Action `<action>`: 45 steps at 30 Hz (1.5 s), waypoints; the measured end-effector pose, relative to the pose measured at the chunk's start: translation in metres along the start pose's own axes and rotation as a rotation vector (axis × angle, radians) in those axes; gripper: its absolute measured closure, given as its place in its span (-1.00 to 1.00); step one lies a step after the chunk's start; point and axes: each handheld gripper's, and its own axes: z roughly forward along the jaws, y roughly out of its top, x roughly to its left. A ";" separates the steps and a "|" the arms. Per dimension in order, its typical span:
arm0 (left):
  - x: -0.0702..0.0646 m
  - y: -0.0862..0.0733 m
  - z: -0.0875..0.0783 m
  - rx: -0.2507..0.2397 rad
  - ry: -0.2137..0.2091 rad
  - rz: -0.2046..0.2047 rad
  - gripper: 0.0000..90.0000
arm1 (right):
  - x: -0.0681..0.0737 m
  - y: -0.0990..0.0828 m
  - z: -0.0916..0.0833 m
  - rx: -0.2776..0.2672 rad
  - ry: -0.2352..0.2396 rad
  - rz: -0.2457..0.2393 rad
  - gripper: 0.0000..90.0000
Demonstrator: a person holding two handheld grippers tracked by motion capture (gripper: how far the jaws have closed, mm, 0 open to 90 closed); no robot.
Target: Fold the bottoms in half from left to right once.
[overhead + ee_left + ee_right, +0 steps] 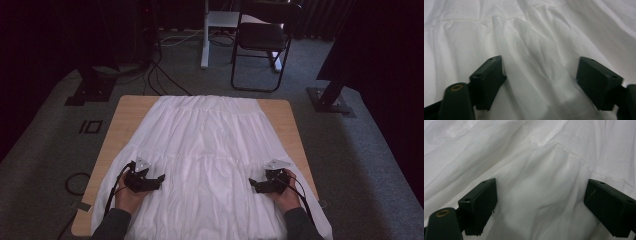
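A white tiered skirt point(210, 135) lies spread flat over a wooden table point(125, 112), its narrow end at the far side and its wide hem hanging off the near edge. My left gripper point(159, 178) rests low on the skirt's left part, pointing inward, jaws open. In the left gripper view a soft ridge of the cloth point(529, 30) runs between the wide-apart jaws of the left gripper point(540, 62) without being pinched. My right gripper point(253, 183) mirrors it on the right side, open. The right gripper point(541, 183) looks over a gathered seam in the cloth point(544, 157).
A black chair point(262, 40) and a white desk leg point(205, 35) stand on the carpet beyond the table. Black stand bases sit at far left point(92, 90) and far right point(330, 100). Cables point(160, 75) trail across the floor behind the table.
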 end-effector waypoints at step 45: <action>0.072 -0.059 -0.071 0.104 0.202 -0.219 -0.68 | 0.000 0.000 0.000 -0.001 -0.002 0.001 -0.75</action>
